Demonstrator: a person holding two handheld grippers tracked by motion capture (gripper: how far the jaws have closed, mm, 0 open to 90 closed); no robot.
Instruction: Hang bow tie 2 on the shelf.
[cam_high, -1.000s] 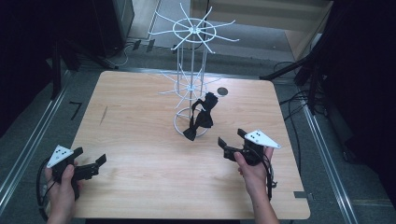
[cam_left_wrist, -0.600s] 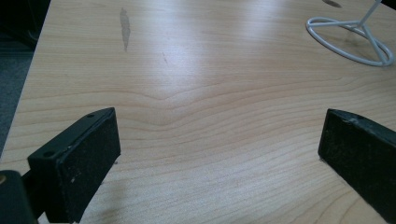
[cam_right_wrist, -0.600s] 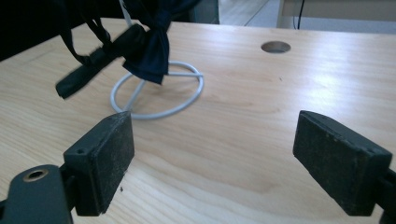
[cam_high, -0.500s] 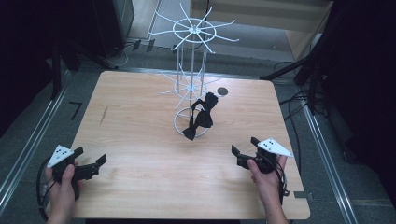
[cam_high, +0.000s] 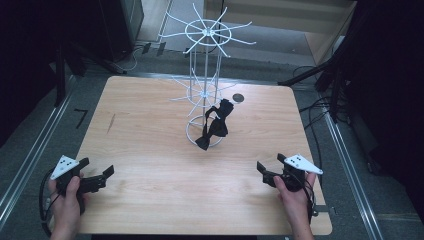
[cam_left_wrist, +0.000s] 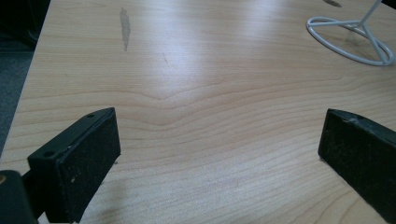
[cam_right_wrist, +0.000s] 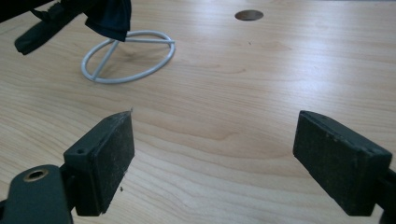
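At the left edge of the table (cam_high: 150, 125) our left gripper (cam_high: 102, 177) rests low over bare wood, jaws spread wide with nothing between them; in the left gripper view its pads (cam_left_wrist: 84, 158) frame only grain, with the rack's ring base (cam_left_wrist: 350, 39) off at the far right. We judge this hand is parked and need only stay clear.

In the middle stands the white wire rack (cam_high: 205, 80), and the black bow tie (cam_high: 216, 122) hangs from one of its lower arms, its lower end drooping over the ring base toward us.

To the right, our right gripper (cam_high: 267, 172) is also released and empty — well apart from the tie, which lies ahead of it and to its left. In the right gripper view the dark cloth (cam_right_wrist: 109, 16) sits at the top left, beyond the jaws.

If the tie is next, we should swing the right gripper left and forward, come in level, and pinch cloth alone — not wire.
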